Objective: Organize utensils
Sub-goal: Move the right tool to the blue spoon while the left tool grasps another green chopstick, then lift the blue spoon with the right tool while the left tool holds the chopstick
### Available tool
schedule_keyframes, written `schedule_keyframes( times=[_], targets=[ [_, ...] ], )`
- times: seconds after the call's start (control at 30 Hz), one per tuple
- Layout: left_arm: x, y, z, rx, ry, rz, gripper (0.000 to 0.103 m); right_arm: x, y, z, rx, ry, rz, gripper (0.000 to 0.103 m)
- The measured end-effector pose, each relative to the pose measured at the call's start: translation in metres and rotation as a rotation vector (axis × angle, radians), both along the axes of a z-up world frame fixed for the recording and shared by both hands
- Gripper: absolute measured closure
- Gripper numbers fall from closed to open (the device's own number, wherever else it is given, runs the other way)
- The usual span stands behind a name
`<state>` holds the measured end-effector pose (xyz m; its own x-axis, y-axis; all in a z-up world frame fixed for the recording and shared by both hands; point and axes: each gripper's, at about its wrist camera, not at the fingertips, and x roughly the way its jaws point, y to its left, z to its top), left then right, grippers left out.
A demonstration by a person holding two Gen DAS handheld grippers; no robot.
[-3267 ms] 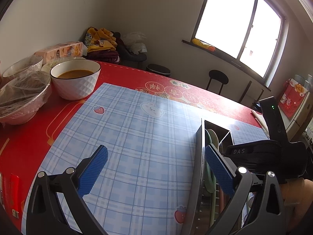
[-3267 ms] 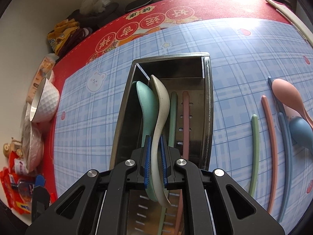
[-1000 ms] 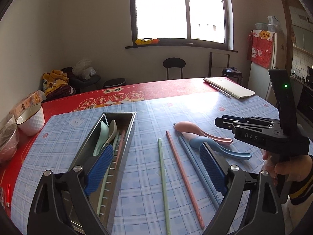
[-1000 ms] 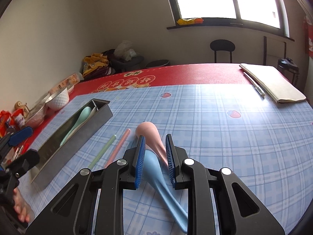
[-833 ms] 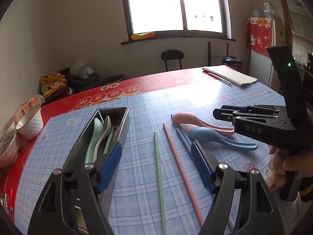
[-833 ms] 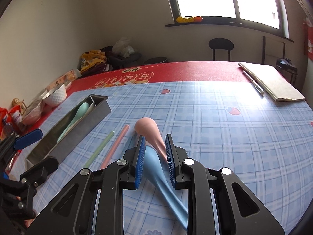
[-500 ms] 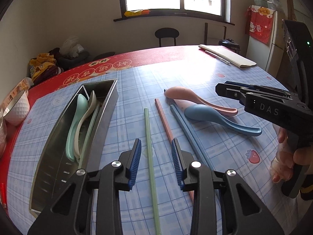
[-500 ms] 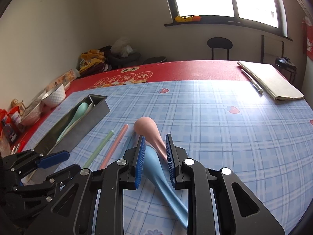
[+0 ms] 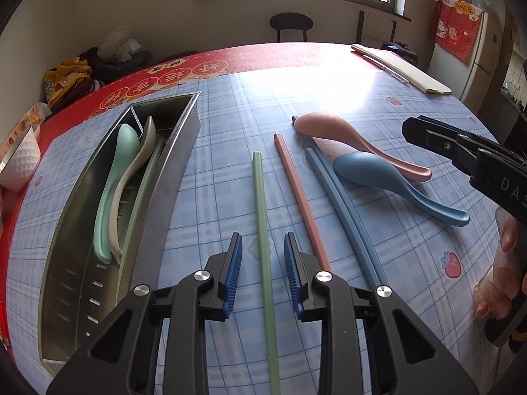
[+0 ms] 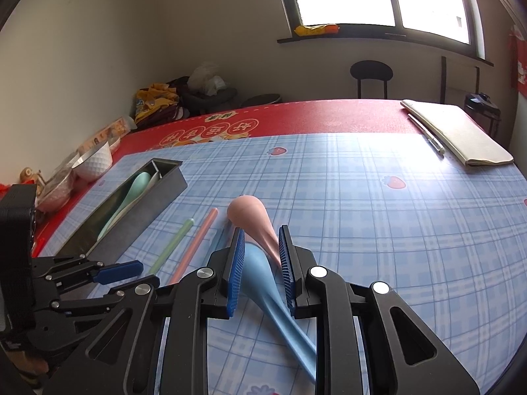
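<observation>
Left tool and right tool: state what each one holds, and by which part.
Nothing is held. The left tool is closing astride the green chopstick, pads not touching. The right tool hangs over the blue spoon, pads clear.

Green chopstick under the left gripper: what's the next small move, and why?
Probably lower the left gripper a little more. Its closing jaws straddle the green chopstick, which lies flat on the checked mat with the pads clear of it. Then pinch it and carry it to the metal tray.

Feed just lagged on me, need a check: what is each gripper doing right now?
Left gripper: jaws closing around the green chopstick, not yet gripping.
Right gripper: narrowly open over the blue spoon, holding nothing.
</observation>
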<state>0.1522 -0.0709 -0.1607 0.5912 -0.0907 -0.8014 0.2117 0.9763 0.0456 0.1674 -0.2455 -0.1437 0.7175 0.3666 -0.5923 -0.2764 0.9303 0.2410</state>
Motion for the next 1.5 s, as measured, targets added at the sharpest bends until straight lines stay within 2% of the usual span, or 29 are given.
schedule_keyframes(
  times=[0.07, 0.17, 0.27, 0.5, 0.73, 1.07, 1.27, 1.5],
  targets=[
    [-0.001, -0.001, 0.000, 0.005, 0.000, -0.005, 0.079, 0.000, -0.001, 0.000, 0.005, 0.003, -0.001, 0.081],
    [-0.005, -0.004, 0.000, 0.021, -0.007, -0.024, 0.091, 0.001, -0.002, -0.001, 0.011, 0.008, 0.000, 0.081],
    [-0.011, -0.007, 0.000, 0.035, -0.016, -0.046, 0.096, 0.001, -0.002, 0.000, 0.013, 0.011, 0.001, 0.081],
    [-0.021, 0.004, 0.000, -0.024, 0.004, -0.047, 0.097, 0.002, -0.003, -0.001, 0.017, 0.013, 0.000, 0.081],
    [-0.028, 0.002, -0.002, -0.010, -0.022, -0.051, 0.097, 0.002, -0.003, -0.001, 0.020, 0.014, -0.003, 0.081],
    [-0.029, 0.005, -0.001, -0.039, -0.024, -0.050, 0.097, 0.003, -0.005, -0.003, 0.025, 0.020, -0.009, 0.081],
    [-0.027, 0.011, -0.001, -0.096, -0.013, -0.045, 0.097, 0.004, -0.005, -0.004, 0.030, 0.025, -0.014, 0.081],
    [-0.029, 0.007, -0.002, -0.072, -0.021, -0.046, 0.097, 0.004, -0.006, -0.004, 0.034, 0.027, -0.017, 0.081]
  ],
)
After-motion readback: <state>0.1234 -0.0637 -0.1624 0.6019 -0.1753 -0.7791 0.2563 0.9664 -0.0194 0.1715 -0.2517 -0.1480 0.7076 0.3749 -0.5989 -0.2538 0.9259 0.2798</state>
